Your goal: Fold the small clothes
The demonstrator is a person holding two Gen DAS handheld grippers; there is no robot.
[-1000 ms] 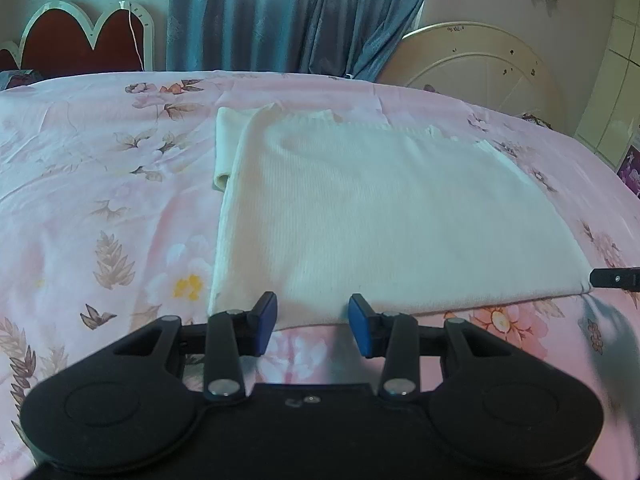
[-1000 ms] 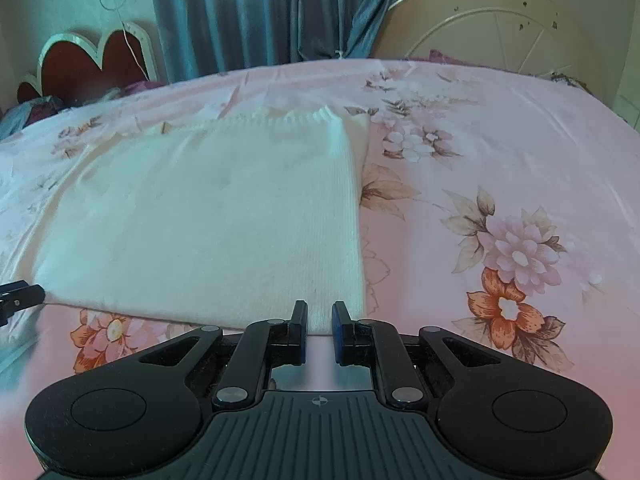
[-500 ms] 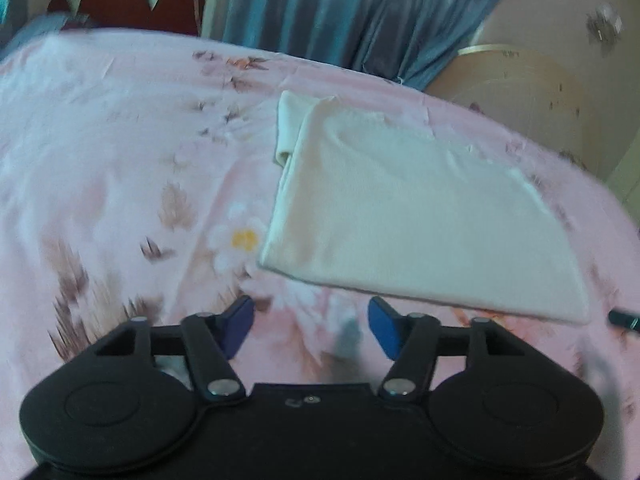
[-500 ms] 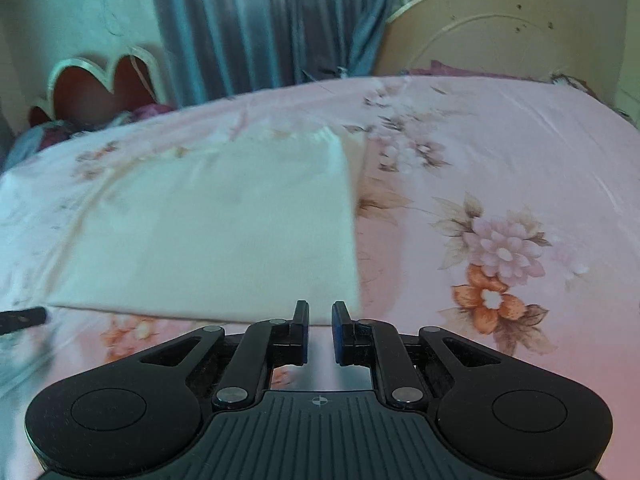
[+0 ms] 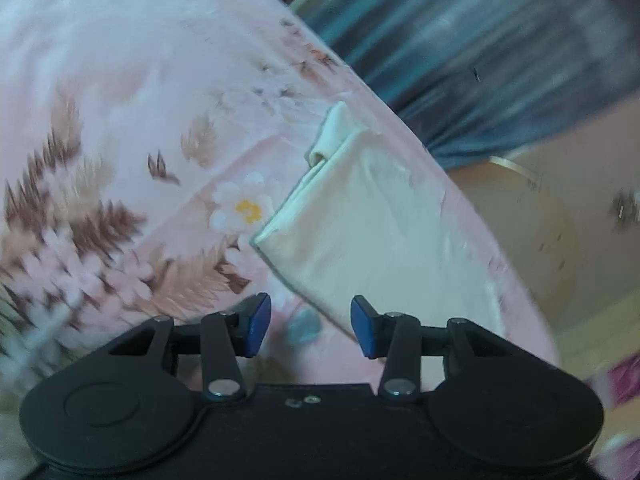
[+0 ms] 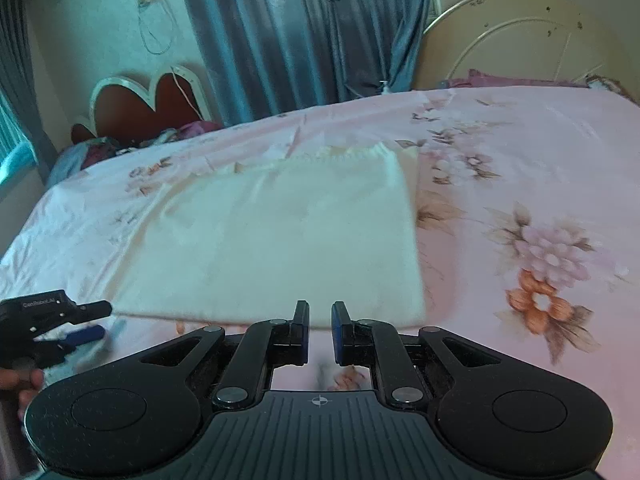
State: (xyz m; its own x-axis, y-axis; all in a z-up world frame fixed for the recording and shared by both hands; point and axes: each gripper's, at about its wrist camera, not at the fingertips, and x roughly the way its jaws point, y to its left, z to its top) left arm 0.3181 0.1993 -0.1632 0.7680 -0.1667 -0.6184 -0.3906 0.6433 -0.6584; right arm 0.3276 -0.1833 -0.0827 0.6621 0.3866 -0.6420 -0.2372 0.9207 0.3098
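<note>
A: While the left-wrist frame is blurred and tilted, where does the garment (image 5: 372, 220) sit?

B: Centre to lower right of that frame, flat on the pink flowered bedsheet (image 5: 120, 120). Cream knit, folded. Its near corner points toward the left of the frame, and a folded-in part sticks out along its upper edge.

A: Left gripper (image 5: 310, 326)?

B: Lower centre. Jaws part open and they have just been closing. The garment's near edge runs across the gap on the sheet beyond them; the blue pads (image 5: 256, 326) press on nothing.

A: Right-wrist frame?

B: Garment centre frame, a broad pale rectangle. Right gripper (image 6: 320, 330) at lower centre, just short of the near edge, jaws nearly together with a narrow slit, nothing between them. The left gripper shows at the lower left edge, held by a hand (image 6: 24, 384), beside the garment's near left corner.

A: Background?

B: Blue curtain (image 6: 300, 32) top centre, a red scalloped headboard (image 6: 152, 100) upper left.
</note>
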